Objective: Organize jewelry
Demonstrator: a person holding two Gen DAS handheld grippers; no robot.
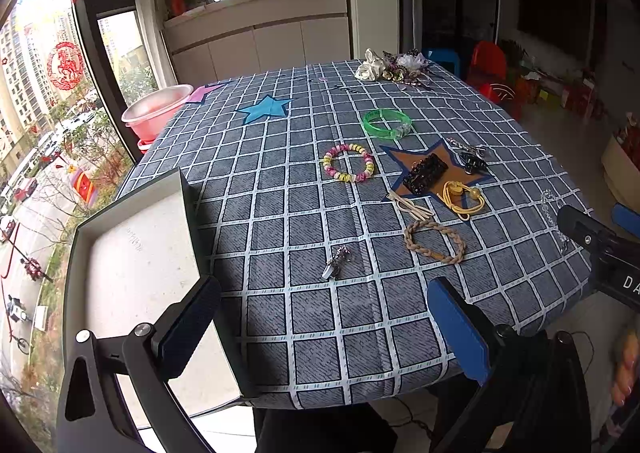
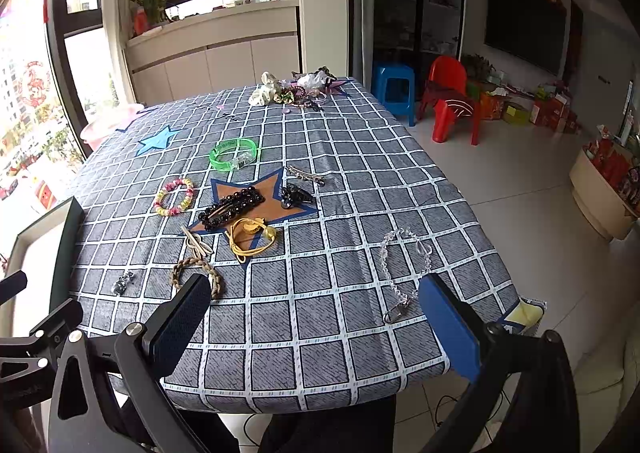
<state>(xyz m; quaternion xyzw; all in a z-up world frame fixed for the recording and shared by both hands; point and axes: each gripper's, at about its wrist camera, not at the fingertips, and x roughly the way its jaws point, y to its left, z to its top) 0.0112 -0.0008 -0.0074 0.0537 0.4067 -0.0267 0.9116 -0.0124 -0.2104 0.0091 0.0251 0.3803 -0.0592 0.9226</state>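
Note:
Jewelry lies scattered on the checked tablecloth (image 1: 304, 213): a green bangle (image 1: 386, 124), a pink-yellow bead bracelet (image 1: 349, 163), a black beaded hair clip (image 1: 425, 174), a yellow cord tie (image 1: 461, 195), a braided tan bracelet (image 1: 434, 242), a small dark clip (image 1: 338, 261) and a clear crystal chain (image 2: 405, 273). An open box with a white lining (image 1: 140, 277) sits at the table's left edge. My left gripper (image 1: 324, 329) is open and empty above the near edge. My right gripper (image 2: 316, 325) is open and empty, near the crystal chain.
A pile of hair bows and scrunchies (image 1: 394, 67) lies at the far edge. A blue star (image 1: 266, 109) and an orange star (image 2: 256, 199) mark the cloth. A pink basin (image 1: 156, 113) stands beyond the left edge. A red chair (image 2: 450, 101) and blue stool (image 2: 394, 89) stand right.

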